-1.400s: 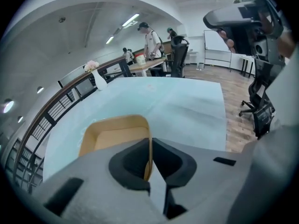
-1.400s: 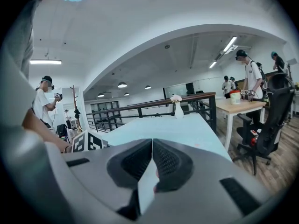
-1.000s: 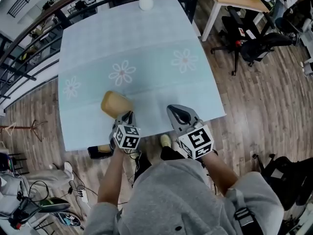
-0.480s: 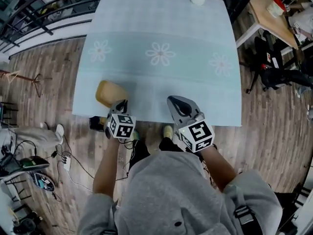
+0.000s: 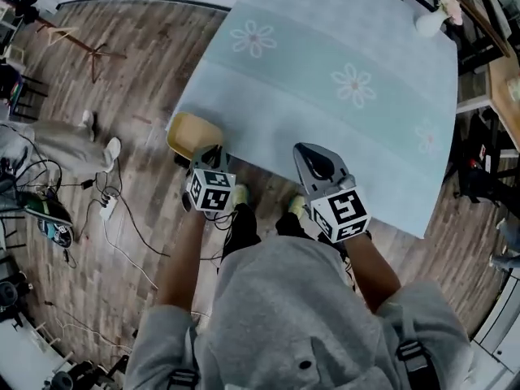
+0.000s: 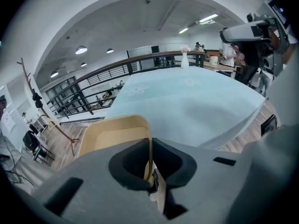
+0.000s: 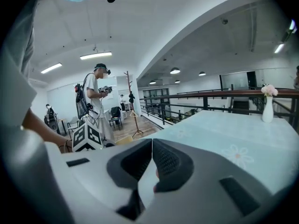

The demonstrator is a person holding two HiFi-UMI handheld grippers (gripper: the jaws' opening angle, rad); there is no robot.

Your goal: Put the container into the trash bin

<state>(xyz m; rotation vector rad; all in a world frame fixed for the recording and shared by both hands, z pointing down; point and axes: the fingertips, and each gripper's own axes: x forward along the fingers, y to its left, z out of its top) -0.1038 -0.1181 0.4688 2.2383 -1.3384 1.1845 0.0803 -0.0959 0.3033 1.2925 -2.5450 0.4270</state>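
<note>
Clamped by the left gripper (image 5: 210,153), the container (image 5: 192,132) has been swung off the table (image 5: 325,47) — bin unseen, right gripper (image 5: 315,162) fingers together, empty.

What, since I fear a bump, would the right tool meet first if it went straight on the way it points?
Probably the cloth-covered table: the right tool aims over its near edge, with nothing in between, though depth is unclear.

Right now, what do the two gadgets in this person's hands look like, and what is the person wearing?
The left tool and right tool have pale grey, wedge-shaped plastic bodies with dark, ribbed pads inside the jaws. Each carries a white cube printed with black square markers. The person wears a grey sweatshirt, with dark straps at the shoulders.
</note>
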